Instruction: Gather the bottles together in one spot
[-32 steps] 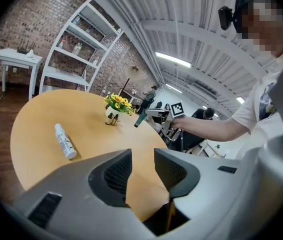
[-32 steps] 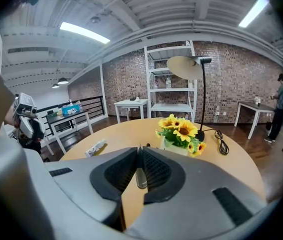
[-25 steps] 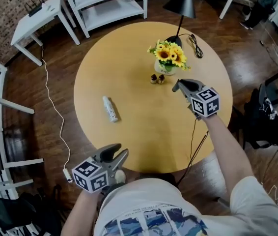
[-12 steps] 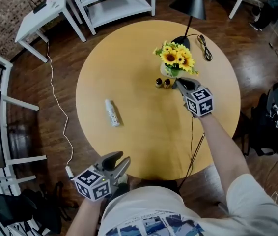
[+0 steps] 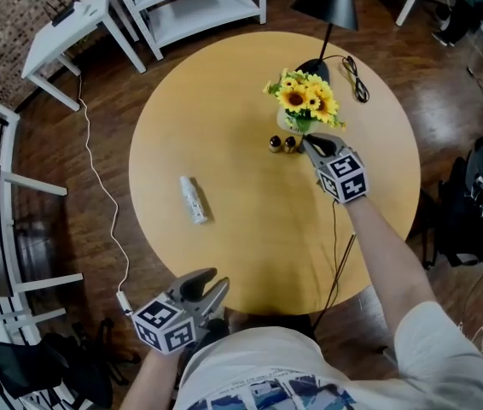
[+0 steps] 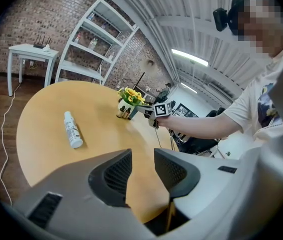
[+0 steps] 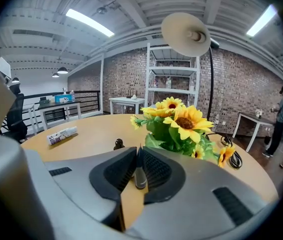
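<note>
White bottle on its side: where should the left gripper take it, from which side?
Probably mid-body on the white bottle, across its narrow width, left gripper coming down from above. It lies flat on the table, long axis roughly toward the far edge, both long sides exposed.

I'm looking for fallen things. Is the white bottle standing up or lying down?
Lying down: the white bottle rests lengthwise on its side on the round table, far from the flowers.
</note>
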{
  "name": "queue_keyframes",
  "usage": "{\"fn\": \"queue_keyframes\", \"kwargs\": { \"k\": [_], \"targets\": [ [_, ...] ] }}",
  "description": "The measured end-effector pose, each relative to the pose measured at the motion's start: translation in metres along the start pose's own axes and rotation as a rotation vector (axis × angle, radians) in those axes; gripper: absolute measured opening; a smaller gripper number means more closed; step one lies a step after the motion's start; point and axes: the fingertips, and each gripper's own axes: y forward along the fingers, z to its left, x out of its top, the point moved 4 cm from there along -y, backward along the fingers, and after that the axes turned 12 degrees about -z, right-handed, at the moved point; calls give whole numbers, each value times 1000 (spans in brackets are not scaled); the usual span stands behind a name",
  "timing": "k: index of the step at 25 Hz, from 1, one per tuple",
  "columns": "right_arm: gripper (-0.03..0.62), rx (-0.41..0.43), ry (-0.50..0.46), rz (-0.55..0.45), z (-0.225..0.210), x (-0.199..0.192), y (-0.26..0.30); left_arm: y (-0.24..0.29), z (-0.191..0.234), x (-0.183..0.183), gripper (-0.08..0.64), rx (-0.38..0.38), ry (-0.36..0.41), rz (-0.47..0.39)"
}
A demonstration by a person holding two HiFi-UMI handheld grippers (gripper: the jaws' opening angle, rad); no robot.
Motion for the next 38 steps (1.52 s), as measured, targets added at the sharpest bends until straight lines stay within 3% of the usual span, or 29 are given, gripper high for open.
{"fn": "queue_keyframes", "kwargs": {
  "k": [15,22,30,38],
  "targets": [
    [132,-34,-20,-16,2,5,-1,-8,4,-6,117,-5,-1,5],
    [156,-102,-1,-73,14,32,-39,-10,6,-7,117,-27,41,5],
    [186,-214,43,-92,88,62,-148,-30,7,1,117,-123,106,0],
    [211,-371,146,-94,214,79,-280,-85,1,7,117,-210,184,-2]
  ]
}}
